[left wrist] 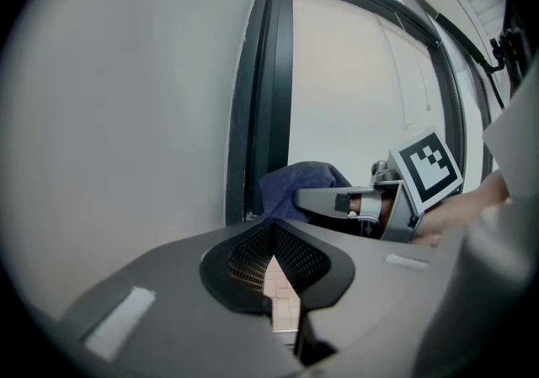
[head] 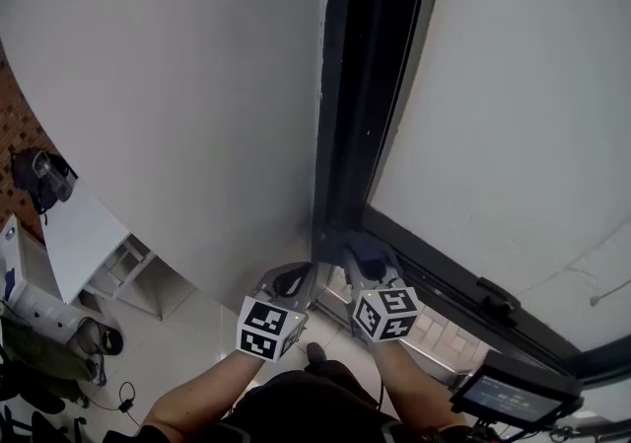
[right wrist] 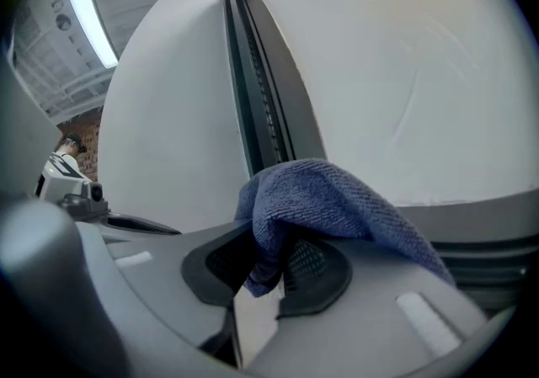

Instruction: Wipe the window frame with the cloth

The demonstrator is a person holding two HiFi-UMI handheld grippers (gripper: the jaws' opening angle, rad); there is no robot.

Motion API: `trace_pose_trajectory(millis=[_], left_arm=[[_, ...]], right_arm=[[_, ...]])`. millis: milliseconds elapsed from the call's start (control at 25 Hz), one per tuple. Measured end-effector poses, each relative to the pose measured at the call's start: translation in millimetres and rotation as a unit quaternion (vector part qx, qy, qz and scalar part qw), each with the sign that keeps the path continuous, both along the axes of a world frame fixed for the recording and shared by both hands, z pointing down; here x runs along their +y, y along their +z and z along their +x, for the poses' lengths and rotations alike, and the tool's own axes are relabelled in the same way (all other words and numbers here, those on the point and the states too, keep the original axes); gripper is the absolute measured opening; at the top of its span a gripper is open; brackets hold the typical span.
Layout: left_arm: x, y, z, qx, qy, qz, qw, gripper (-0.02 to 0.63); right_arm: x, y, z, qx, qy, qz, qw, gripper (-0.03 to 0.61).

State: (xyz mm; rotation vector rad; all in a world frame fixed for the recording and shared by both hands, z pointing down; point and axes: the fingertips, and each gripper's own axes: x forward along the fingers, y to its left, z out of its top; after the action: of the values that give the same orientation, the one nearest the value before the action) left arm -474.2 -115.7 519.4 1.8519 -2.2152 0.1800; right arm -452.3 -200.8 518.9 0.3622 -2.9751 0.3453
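Both grippers are low and side by side, marker cubes facing up at us. The left gripper has its jaws closed tip to tip with nothing between them; only pale floor tiles show through the slit under the tips. The right gripper sits just to its right, jaws clamped on the blue cloth. One fold is pinched between the pads, and the rest is bunched over the top and draped down the right-hand jaw. From the head view the cloth lies at the bottom corner of the dark window frame, where the upright meets the lower rail. It is close against the metal, though we cannot tell whether it actually touches. The left gripper points at the foot of the same upright, beside the white wall. Beyond the frame, the pale glass pane fills the right side. A dark handle sits on the lower rail, well to the right of the cloth.
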Motion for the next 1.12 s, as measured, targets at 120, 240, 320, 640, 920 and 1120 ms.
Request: trace_pose_trajectory(millis=[120,240,320,640,920,1120], left_arm=[[8.1,-11.0,8.0,0.002,0.020,0.012,0.9997,-0.006],[14.7,-22.4,23.5,0.000,0.047,0.028,0.9985,-0.006],[19.6,-27.2,33.0,0.003,0.061,0.034,0.9975,-0.006],[4.3,-53.4,82.3,0.002,0.124,0.070,0.9898,-0.006],[-27.4,-71.5,142.6,0.000,0.171,0.084,0.9816,-0.006],[-50.2,-85.0,201.1,-0.006,0.202,0.094,0.9749,-0.006]], right_arm=[[10.6,-12.7,19.2,-0.006,0.013,0.017,1.000,0.069],[18.0,-22.6,45.4,-0.010,0.046,0.027,0.998,0.069],[24.7,-30.5,62.2,-0.013,0.063,0.033,0.997,0.069],[14.8,-73.5,156.6,-0.027,0.159,0.070,0.984,0.069],[-7.0,-97.7,270.1,-0.037,0.255,0.081,0.963,0.069],[-19.6,-101.7,352.2,-0.039,0.300,0.082,0.950,0.069]])
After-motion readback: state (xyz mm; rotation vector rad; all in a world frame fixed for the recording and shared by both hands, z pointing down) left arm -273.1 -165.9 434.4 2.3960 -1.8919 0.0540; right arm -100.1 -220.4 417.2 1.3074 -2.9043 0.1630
